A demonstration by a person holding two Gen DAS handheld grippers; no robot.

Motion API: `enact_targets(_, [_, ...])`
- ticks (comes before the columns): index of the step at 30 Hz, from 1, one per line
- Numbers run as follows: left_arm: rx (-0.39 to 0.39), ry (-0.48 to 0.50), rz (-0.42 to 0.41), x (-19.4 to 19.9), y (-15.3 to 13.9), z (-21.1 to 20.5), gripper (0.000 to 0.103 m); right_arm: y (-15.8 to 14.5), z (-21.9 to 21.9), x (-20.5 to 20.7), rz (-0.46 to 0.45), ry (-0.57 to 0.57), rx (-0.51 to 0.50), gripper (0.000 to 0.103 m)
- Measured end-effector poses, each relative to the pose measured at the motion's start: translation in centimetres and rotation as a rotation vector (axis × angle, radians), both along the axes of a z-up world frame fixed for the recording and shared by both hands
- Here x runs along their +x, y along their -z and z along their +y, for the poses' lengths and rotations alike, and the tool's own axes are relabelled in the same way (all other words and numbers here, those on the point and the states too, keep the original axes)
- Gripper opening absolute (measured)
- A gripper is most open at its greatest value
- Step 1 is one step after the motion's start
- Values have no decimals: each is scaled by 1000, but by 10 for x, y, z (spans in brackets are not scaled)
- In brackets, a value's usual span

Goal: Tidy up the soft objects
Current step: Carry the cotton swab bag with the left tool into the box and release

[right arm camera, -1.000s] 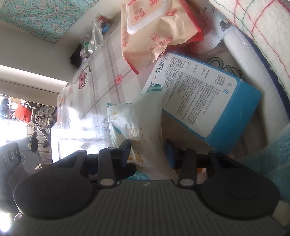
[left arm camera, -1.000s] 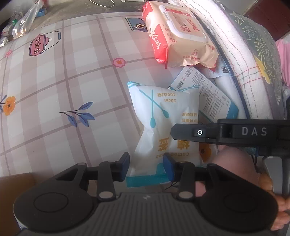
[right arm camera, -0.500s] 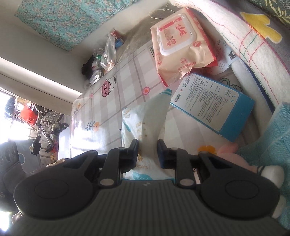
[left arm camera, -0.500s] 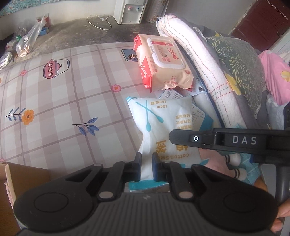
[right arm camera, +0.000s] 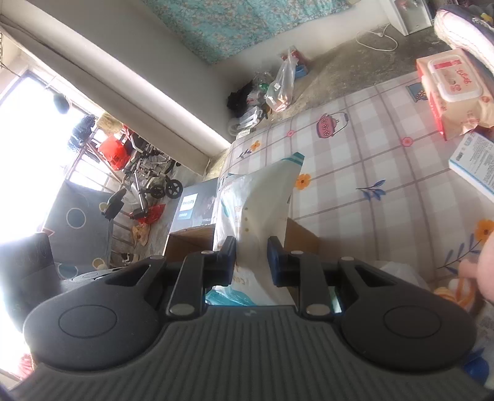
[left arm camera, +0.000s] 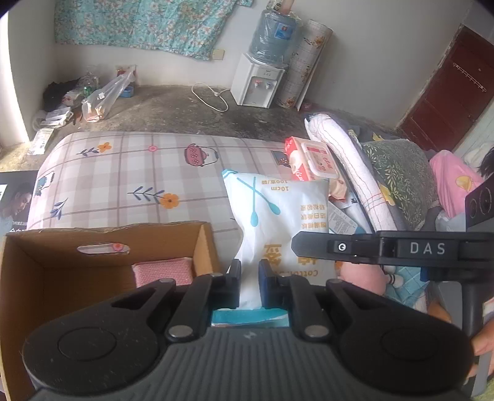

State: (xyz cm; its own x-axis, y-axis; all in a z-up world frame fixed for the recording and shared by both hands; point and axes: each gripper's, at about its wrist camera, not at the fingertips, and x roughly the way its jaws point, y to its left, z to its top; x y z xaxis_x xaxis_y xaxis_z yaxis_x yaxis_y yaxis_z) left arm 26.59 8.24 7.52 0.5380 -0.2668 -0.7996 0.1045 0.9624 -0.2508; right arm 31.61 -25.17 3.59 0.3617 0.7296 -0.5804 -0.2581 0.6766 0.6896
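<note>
Beside cardboard box, raised off the bed: cotton-swab bag, pinched by left gripper fingers and right gripper fingers. Best carried level over the box, lowered beside what looks like a pink cloth, released together.

Premises: a lived-in room of a private home, used for sleeping and storage. A mattress with a checked sheet printed with teapots and flowers lies on a bare concrete floor. A floral cloth hangs on the plain wall. A water dispenser with its bottle stands against that wall, its white cord loose on the floor, a roll of patterned sheet leaning beside it. Plastic bags and clutter fill one corner. Folded bedding is heaped along the mattress edge. A dark wooden door stands at one side. Through the bright opening, a wheelchair stands outside.
</note>
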Motion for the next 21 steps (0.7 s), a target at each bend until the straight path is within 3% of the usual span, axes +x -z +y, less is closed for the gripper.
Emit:
enact_targets(5, [22, -103, 33, -27, 17, 61, 12, 7, 82, -14, 37, -118, -28, 21])
enact_targets(11, [52, -186, 136, -32, 55, 120, 12, 29, 170, -27, 71, -219, -119, 22])
enact_targets(15, [55, -217, 186, -17, 80, 137, 11, 55, 202, -17, 99, -224, -159, 23])
enact_targets(19, [149, -221, 202, 2, 103, 136, 11, 83, 220, -2, 122, -215, -217, 23])
enact_targets(21, [140, -228, 235, 8, 113, 138, 11, 92, 219, 4, 141, -195, -231, 23])
